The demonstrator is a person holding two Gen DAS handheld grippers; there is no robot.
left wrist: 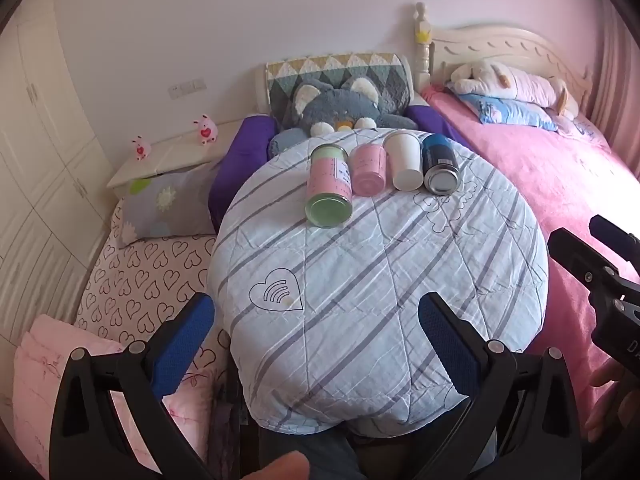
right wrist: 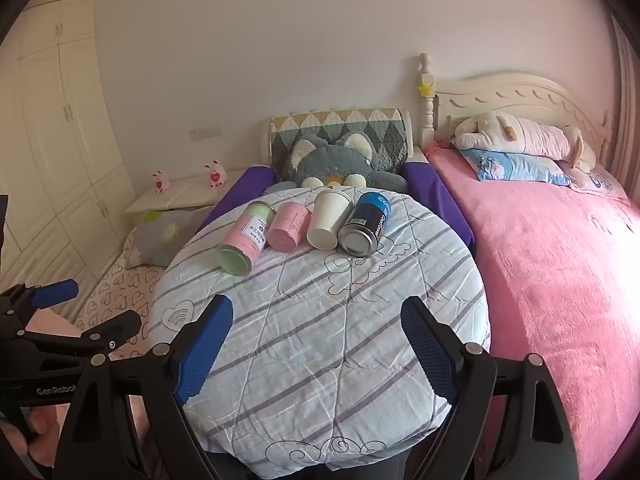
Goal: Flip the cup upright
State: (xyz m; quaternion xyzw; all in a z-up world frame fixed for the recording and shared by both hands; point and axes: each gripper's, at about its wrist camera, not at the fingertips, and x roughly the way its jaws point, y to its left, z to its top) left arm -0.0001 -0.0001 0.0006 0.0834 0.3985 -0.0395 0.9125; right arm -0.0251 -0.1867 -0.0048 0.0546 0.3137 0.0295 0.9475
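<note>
White cup [left wrist: 404,160]: lying on its side at 12 o'clock on the striped quilt [left wrist: 360,280], between pink can [left wrist: 369,170] and blue can [left wrist: 439,168].
Left claw [left wrist: 316,322]: wide open, holding nothing.
Right claw [right wrist: 316,322]: wide open, holding nothing.

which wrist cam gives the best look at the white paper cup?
Right wrist, by a small margin. The white paper cup lies on its side between the pink cup and the blue can, showing more of its side wall and base. Left wrist shows the same cup, more foreshortened, still unobstructed. Both grippers are open, well short of it.
</note>
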